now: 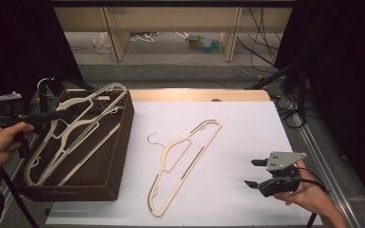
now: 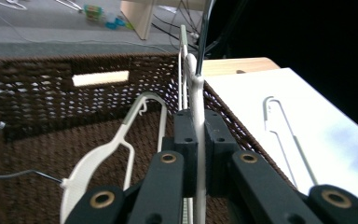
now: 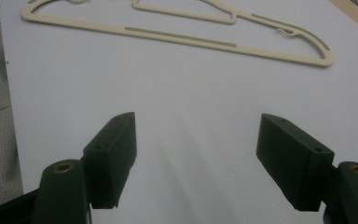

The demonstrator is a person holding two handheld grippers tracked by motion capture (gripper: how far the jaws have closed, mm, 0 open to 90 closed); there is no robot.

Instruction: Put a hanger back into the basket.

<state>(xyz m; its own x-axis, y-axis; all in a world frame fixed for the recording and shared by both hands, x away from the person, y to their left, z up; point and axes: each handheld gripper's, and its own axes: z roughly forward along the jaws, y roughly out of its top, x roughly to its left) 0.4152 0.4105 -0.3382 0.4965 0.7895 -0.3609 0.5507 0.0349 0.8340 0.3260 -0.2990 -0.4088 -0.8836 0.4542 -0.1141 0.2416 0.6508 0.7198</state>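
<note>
- My left tongs [image 1: 59, 114], at the left edge of the high view, are pressed together on a cream plastic clothes hanger [image 1: 83, 111]; in the left gripper view its thin edge [image 2: 196, 121] runs upright between the two black pads.
- That hanger leans tilted over the dark brown woven wicker basket [image 1: 119, 156], which fills the left third of the high view.
- More cream hangers [image 1: 71, 166] lie inside the basket; in the left gripper view one of them [image 2: 100, 158] rests on the basket floor at lower left.
- A second cream plastic hanger with grey strips and a wire hook [image 1: 183, 164] lies flat on the white-covered worktop [image 1: 247, 128], in the centre of the high view, well apart from the basket.
- My right tongs [image 1: 255, 173], at lower right of the high view, are spread with nothing between them; in the right gripper view [image 3: 196, 158] they hover over bare white worktop, the flat hanger [image 3: 177, 37] across the top of the frame.
</note>
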